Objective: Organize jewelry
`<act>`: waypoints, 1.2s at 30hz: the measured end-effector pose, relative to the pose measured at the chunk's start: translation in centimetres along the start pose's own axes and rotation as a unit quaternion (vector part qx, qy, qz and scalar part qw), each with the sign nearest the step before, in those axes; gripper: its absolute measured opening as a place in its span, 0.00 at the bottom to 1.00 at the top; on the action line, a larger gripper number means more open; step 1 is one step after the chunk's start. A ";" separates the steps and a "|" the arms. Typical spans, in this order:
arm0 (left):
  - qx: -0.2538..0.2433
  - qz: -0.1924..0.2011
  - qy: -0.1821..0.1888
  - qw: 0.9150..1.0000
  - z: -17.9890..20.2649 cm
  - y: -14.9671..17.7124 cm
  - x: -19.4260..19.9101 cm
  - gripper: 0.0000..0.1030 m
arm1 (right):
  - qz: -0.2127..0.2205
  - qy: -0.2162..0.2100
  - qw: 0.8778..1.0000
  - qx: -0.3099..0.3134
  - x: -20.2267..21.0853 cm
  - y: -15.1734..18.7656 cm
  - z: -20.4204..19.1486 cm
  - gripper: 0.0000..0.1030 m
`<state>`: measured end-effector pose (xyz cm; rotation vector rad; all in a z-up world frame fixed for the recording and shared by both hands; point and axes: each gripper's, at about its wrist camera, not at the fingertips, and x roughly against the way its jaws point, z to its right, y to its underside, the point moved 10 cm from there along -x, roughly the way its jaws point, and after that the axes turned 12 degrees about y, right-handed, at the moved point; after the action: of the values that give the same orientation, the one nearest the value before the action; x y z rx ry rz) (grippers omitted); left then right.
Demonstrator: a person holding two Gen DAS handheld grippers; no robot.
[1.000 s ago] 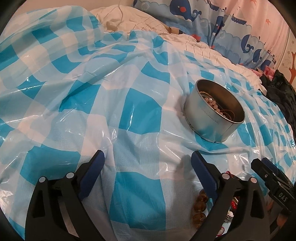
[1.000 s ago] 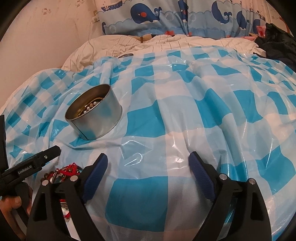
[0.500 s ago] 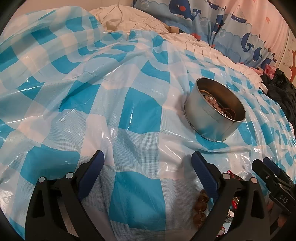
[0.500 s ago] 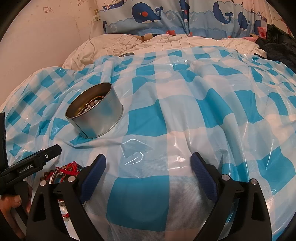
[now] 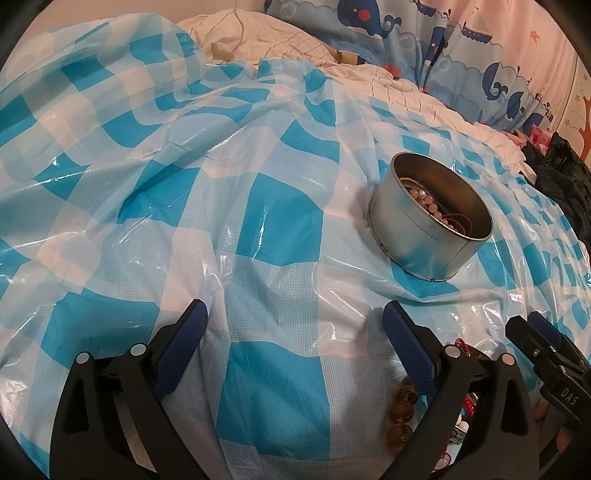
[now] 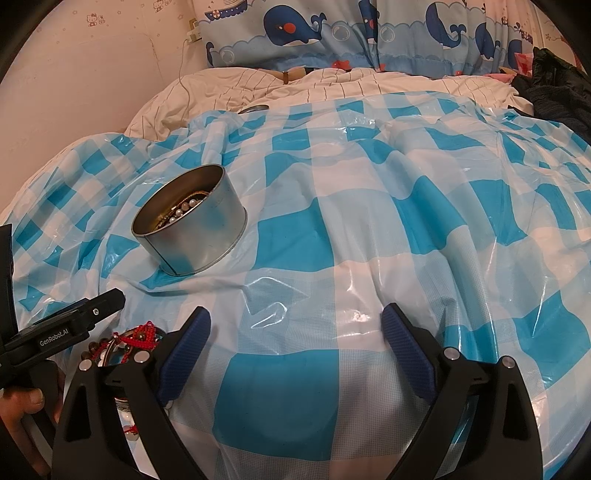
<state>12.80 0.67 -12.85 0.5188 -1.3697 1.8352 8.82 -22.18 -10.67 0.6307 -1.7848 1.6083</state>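
A round metal tin point(image 5: 430, 225) point(image 6: 192, 225) sits on the blue-and-white checked plastic sheet, with pearl beads and other jewelry inside. Loose jewelry lies near the front edge: amber beads point(image 5: 400, 413), a red cord bracelet point(image 6: 142, 336) and small pearls, partly hidden behind the fingers. My left gripper point(image 5: 293, 343) is open over bare sheet, left of the pile and short of the tin. My right gripper point(image 6: 295, 345) is open too, right of the pile, holding nothing. Each view shows the other gripper at its edge.
The checked plastic sheet point(image 6: 369, 229) lies wrinkled over a bed with striped bedding point(image 6: 332, 83) behind. Whale-print pillows point(image 6: 332, 33) line the wall. Dark clothing point(image 5: 561, 184) is heaped at the right. A person's fingers point(image 6: 26, 402) grip the left tool.
Both grippers have shifted very slightly; the view sits a touch lower in each. Both stay open, and the tin and the jewelry pile have not moved.
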 end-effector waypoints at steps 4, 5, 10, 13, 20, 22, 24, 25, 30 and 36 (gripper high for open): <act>0.000 0.000 0.000 1.000 0.0 0.0 0.0 0.89 | 0.000 0.000 1.000 0.000 0.0 0.0 0.0 0.87; 0.000 0.000 -0.001 1.000 0.0 0.0 0.0 0.90 | 0.000 0.000 1.000 0.000 0.0 0.0 0.0 0.87; 0.000 0.000 0.000 1.000 0.0 0.0 0.0 0.90 | 0.000 0.000 1.000 0.000 0.0 0.0 0.0 0.88; 0.000 0.000 0.000 1.000 0.0 0.0 0.0 0.90 | 0.000 -0.001 1.000 -0.001 0.0 0.0 0.0 0.88; 0.000 0.000 -0.001 1.000 0.1 0.0 0.0 0.90 | 0.000 -0.002 1.000 -0.001 0.0 0.1 0.1 0.88; 0.000 0.000 -0.001 1.000 0.1 0.0 0.0 0.90 | 0.001 -0.002 1.000 -0.001 0.0 0.1 0.1 0.88; -0.001 0.000 -0.001 1.000 0.1 0.0 0.0 0.90 | 0.001 -0.004 1.000 -0.002 0.1 0.1 -0.1 0.88; -0.001 -0.001 -0.001 1.000 0.0 0.0 0.0 0.90 | 0.001 -0.004 1.000 -0.003 0.1 0.0 -0.3 0.88; -0.001 -0.001 -0.001 1.000 0.1 0.0 0.0 0.90 | 0.001 -0.005 1.000 -0.003 0.1 0.0 -0.5 0.88; -0.001 -0.001 -0.002 1.000 0.1 0.0 0.0 0.90 | 0.001 -0.007 1.000 -0.004 0.1 0.1 -0.3 0.89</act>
<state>12.81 0.58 -12.84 0.5228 -1.3730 1.8323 8.75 -21.82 -10.63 0.6384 -1.8013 1.6012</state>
